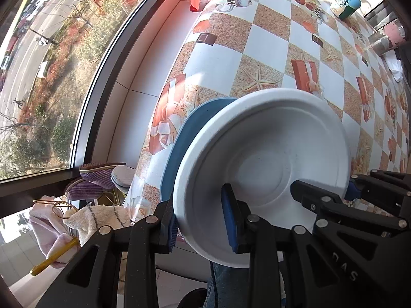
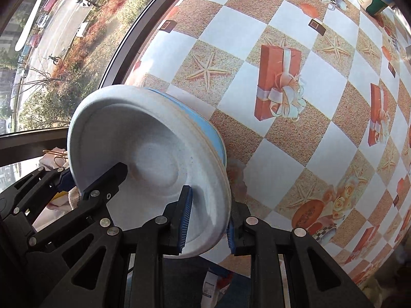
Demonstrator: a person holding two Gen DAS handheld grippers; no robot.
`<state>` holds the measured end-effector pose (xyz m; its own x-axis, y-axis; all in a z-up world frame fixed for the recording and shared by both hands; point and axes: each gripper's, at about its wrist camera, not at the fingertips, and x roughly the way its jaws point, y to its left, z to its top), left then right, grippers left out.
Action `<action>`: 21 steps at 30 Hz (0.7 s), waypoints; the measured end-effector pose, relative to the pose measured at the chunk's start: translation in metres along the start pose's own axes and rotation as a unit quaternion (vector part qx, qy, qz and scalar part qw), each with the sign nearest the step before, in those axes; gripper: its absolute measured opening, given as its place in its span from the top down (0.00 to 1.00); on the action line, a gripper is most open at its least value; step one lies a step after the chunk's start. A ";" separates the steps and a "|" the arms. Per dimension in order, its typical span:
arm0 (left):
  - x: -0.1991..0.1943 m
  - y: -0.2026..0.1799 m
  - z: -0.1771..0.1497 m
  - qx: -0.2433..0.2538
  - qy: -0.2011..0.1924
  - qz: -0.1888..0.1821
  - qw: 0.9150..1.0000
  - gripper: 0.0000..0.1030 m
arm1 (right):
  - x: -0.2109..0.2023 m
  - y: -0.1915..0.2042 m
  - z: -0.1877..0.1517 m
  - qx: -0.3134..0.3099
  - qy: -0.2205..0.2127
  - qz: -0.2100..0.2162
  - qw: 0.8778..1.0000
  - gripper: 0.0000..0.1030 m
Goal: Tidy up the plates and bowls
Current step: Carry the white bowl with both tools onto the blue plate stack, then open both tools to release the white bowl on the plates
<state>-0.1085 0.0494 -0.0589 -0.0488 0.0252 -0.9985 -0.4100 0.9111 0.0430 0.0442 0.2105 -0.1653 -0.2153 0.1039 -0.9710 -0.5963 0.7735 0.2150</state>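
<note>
A white plate (image 1: 264, 169) lies stacked in a blue plate (image 1: 185, 138), held tilted above the near edge of the table. My left gripper (image 1: 203, 220) is shut on the left rim of the stack, one finger inside the white plate and one under the blue one. My right gripper (image 2: 208, 220) is shut on the right rim of the same white plate (image 2: 154, 159), with the blue plate (image 2: 213, 138) beneath it. The right gripper's fingers (image 1: 316, 197) show in the left wrist view, and the left gripper's fingers (image 2: 102, 182) in the right wrist view.
The table (image 2: 282, 133) has a checkered cloth with starfish and gift-box prints. A Starbucks bottle (image 1: 346, 1) stands at the far side, next to a pink can (image 1: 388, 38). A window (image 1: 51, 64) runs along the left. Towels (image 1: 84, 220) and slippers (image 1: 97, 177) lie below it.
</note>
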 end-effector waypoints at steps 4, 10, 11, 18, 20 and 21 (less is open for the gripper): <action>0.006 0.001 0.001 0.001 0.002 0.003 1.000 0.68 | 0.006 0.006 0.005 -0.008 0.007 0.003 1.000 0.75; 0.000 0.000 0.000 0.025 -0.024 0.049 0.998 0.48 | 0.008 0.009 0.005 -0.028 0.009 -0.009 1.000 0.73; -0.003 0.002 0.001 0.026 -0.029 0.046 0.998 0.41 | 0.003 0.006 0.003 -0.030 0.003 -0.021 0.999 0.68; -0.022 0.011 -0.003 0.026 -0.056 0.004 0.998 0.09 | -0.031 -0.019 -0.005 -0.002 -0.055 -0.026 0.998 0.00; -0.024 0.006 -0.004 0.036 -0.050 -0.014 0.998 0.09 | -0.039 -0.023 -0.007 -0.005 -0.073 -0.033 0.997 0.00; -0.027 0.001 -0.005 0.043 -0.051 -0.011 0.998 0.09 | -0.042 -0.023 -0.008 -0.009 -0.080 -0.039 0.996 0.00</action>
<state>-0.1119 0.0479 -0.0314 0.0541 0.0419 -0.9977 -0.3310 0.9434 0.0217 0.0606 0.1829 -0.1284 -0.0437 0.1433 -0.9887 -0.6197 0.7724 0.1394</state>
